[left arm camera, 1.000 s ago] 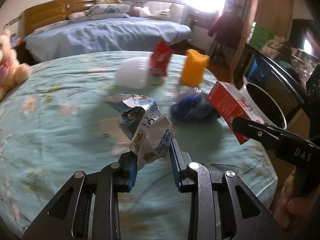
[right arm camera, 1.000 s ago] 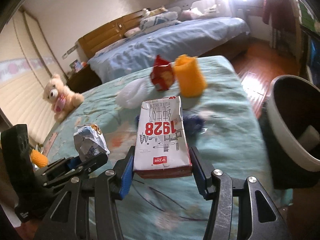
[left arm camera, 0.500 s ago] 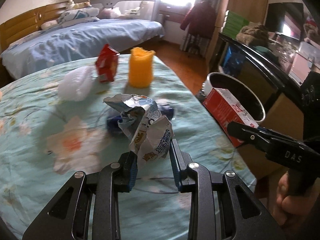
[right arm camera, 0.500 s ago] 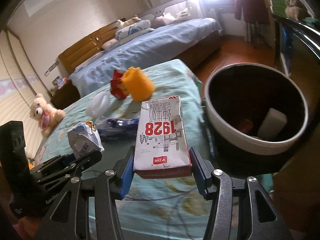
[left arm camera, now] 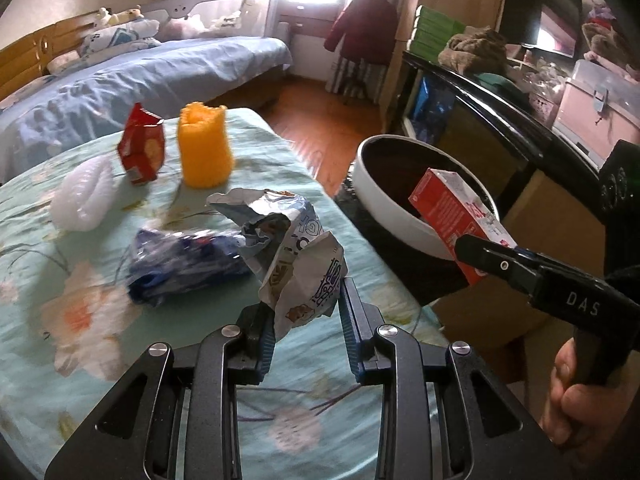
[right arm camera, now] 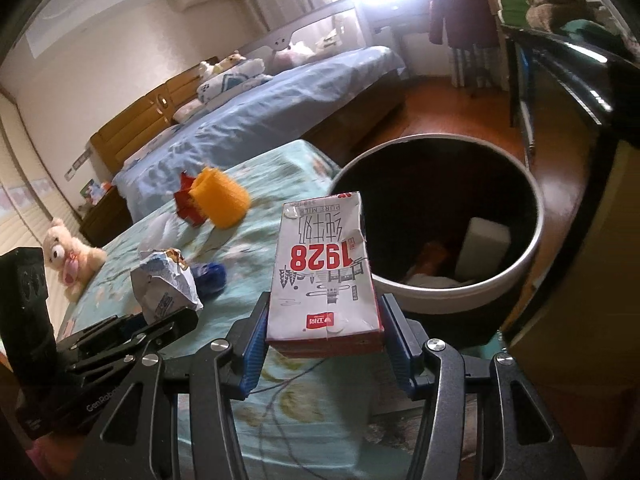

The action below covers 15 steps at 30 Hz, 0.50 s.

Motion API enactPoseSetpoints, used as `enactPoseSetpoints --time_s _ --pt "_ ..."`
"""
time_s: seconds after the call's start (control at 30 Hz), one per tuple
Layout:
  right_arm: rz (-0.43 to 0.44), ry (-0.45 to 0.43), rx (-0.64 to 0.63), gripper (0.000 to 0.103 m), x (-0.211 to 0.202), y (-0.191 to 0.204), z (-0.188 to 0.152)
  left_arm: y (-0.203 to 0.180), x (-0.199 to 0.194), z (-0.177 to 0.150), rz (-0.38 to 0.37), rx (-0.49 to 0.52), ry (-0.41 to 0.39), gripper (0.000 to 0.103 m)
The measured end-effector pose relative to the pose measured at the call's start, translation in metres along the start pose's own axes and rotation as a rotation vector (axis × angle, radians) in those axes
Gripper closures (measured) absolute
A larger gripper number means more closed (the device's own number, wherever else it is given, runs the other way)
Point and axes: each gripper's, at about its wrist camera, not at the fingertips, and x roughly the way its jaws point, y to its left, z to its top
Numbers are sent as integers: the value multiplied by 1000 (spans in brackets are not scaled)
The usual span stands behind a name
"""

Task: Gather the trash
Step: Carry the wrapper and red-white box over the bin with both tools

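Note:
My left gripper [left arm camera: 306, 326] is shut on a crumpled silvery snack wrapper [left arm camera: 294, 248], held above the floral bedspread. My right gripper [right arm camera: 324, 338] is shut on a white and red milk carton [right arm camera: 324, 272] marked 1928, which hangs near the rim of a round bin [right arm camera: 516, 280] with a dark inside. In the left wrist view the carton [left arm camera: 452, 212] hangs over the near rim of the bin [left arm camera: 384, 196]. On the bedspread lie a blue wrapper [left arm camera: 188, 264], a white plastic piece [left arm camera: 82, 196], a red snack bag [left arm camera: 140, 146] and an orange knitted cup [left arm camera: 204, 146].
The bin holds a white block [right arm camera: 482, 250] and some other scraps. A black glass-fronted cabinet [left arm camera: 500, 120] stands behind the bin. A bed with a blue cover [left arm camera: 140, 80] fills the background, and a teddy bear [right arm camera: 68, 256] sits on the left of the bedspread.
Both grippers have swung right with their loads. The bin has come from the right edge into full view, and the carton now hangs at its rim.

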Motion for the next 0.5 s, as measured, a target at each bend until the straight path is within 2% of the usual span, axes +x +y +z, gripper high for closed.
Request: enactPoseSetpoints --time_s 0.5 --pt "-76 -33 54 50 -10 -45 12 -44 18 31 -54 69 -13 76"
